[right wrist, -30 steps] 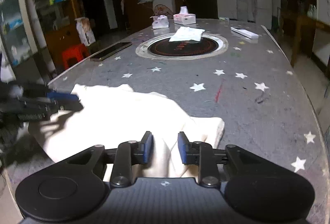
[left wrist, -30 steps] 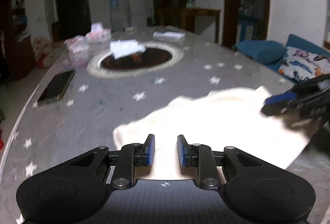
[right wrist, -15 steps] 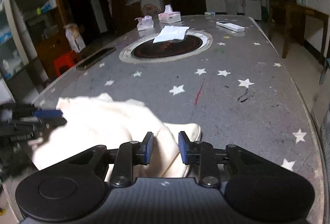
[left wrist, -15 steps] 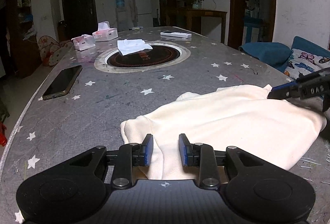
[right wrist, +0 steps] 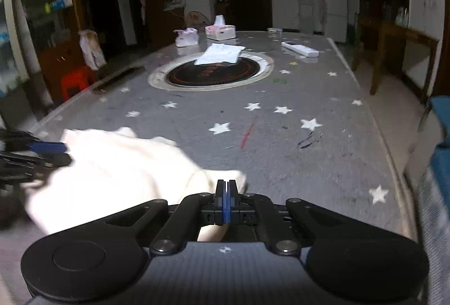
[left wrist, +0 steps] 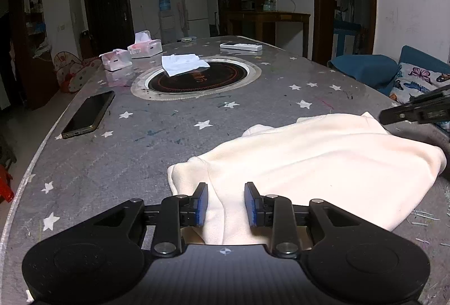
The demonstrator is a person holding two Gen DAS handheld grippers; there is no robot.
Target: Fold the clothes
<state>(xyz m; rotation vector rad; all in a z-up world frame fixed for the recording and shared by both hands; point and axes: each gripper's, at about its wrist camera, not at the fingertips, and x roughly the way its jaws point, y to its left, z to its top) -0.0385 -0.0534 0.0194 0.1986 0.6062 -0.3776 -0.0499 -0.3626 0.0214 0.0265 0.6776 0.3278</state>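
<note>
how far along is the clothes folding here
Early on. Done: the cream garment lies bunched on the star-patterned table, with no neat fold visible. In hand: the right gripper has its fingers pressed together at the garment's near edge, though whether cloth is pinched is hidden; the left gripper is open with a ridge of fabric between its fingers. Left: grip, fold over and flatten.

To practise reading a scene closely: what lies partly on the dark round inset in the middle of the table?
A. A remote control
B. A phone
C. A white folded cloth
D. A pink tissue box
C: the white folded cloth overlaps the rim of the round inset, while the other three things lie off it.
</note>
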